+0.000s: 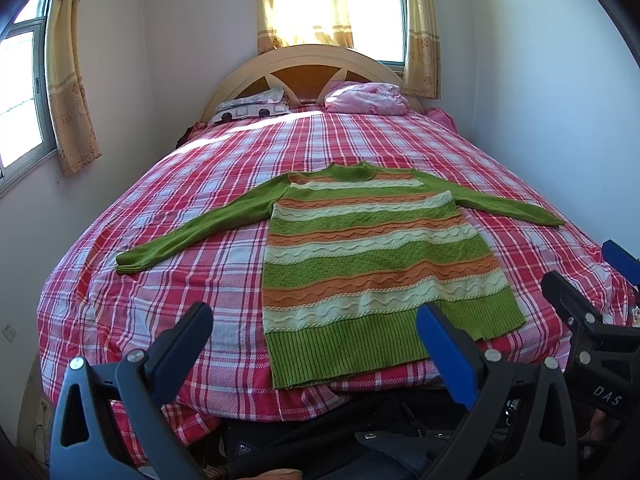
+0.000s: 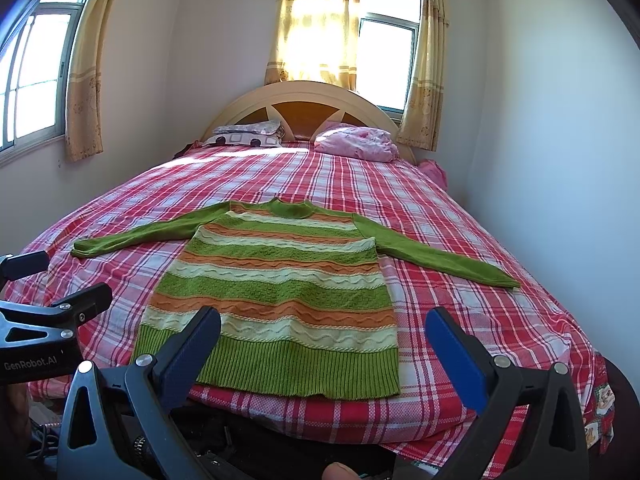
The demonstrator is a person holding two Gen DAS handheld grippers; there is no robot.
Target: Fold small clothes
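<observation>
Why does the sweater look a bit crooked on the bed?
The sweater lies flat, sleeves spread, but its hem runs slanted, with one corner at the bed edge. Nothing looks torn or spilled. Both grippers' jaws stand open, holding nothing.

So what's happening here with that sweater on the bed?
A person holds a two-finger gripper in each hand at the foot of the bed. A striped green sweater lies flat on the plaid sheet, both sleeves spread out, unfolded. The left gripper and right gripper hover open near its hem, touching nothing. Folding hasn't begun.
</observation>
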